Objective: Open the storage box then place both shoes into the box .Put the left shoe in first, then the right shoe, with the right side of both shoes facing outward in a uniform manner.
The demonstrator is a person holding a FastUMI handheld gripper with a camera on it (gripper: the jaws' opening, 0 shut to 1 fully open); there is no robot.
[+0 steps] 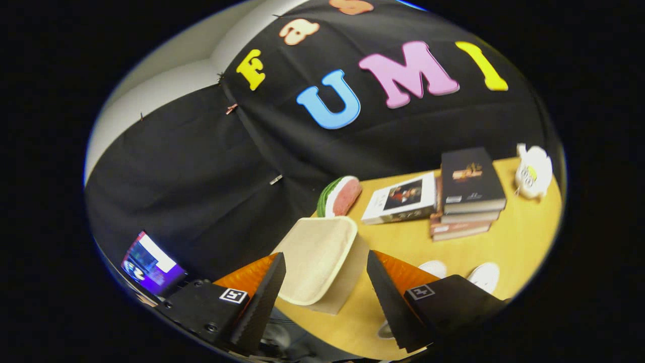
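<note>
The cream, square-lidded storage box (322, 262) is seen at lower centre of the frame, resting on the yellow wooden desk (524, 237), its lid apparently closed. The two white shoes (485, 276) are glimpsed at lower right, partly hidden behind the right jaw. The gripper (325, 302) is held with its black, serrated jaws spread wide and nothing pinched; the box lies just ahead of them, framed in the gap. A risk is judged here: with the view so tilted, the lid edge could be missed or the light box shoved across the desk. Further back, a watermelon-slice toy (338, 195), a stack of books (466, 194) and a white figurine (533, 171) are noted.
</note>
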